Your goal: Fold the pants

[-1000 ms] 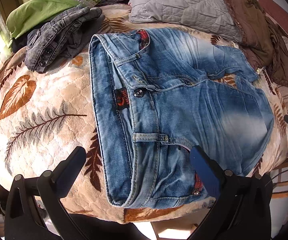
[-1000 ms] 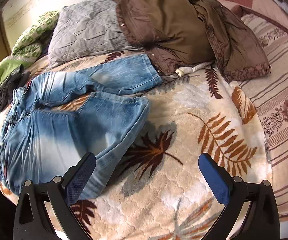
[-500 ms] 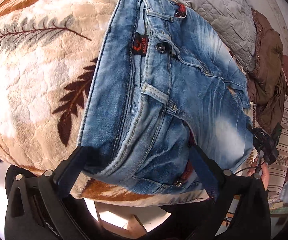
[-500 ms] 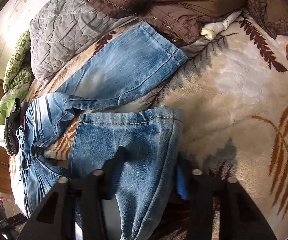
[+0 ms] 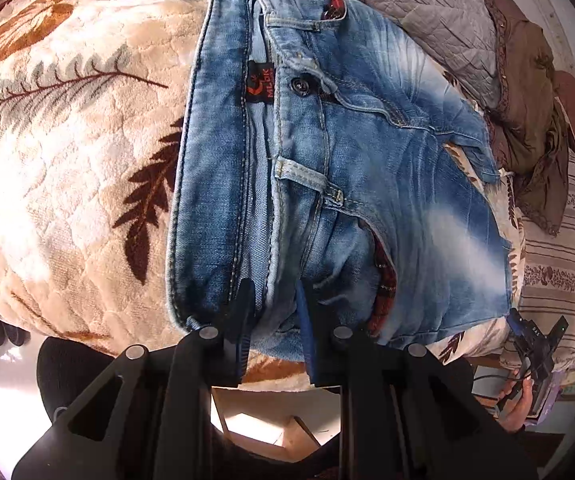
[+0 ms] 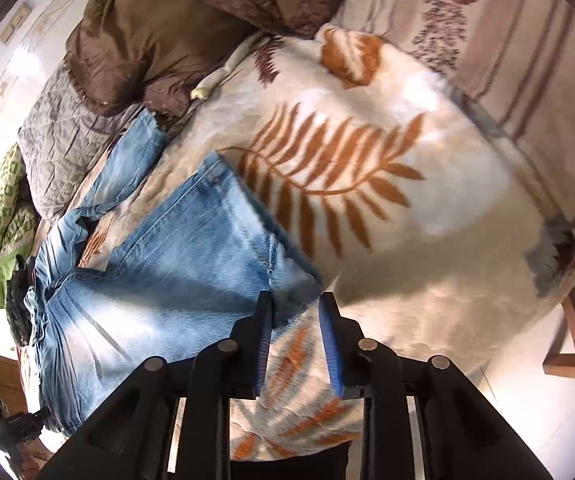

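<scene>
A: Left wrist view first. What's there?

B: One pair of jeans (image 5: 359, 168) on the leaf-print blanket (image 5: 67, 152), one grey quilted pillow (image 5: 427, 24), one brown jacket (image 5: 527, 112). The waistband runs from the bed's near edge away from the camera, legs off to the right.

A: The left gripper (image 5: 275, 312)?

B: Jaws closing, narrow, with the waistband's near corner pinched between them. A second ago they stood wide, above the cloth.

A: Right wrist view?

B: Same jeans (image 6: 175, 264), two legs spread apart, long axis lower left to upper right. The right gripper (image 6: 293, 312) is opening slightly; a corner of the near leg's hem lies between the pads, grip unclear through the blur. Earlier it gaped wide over the blanket (image 6: 367, 208).
</scene>
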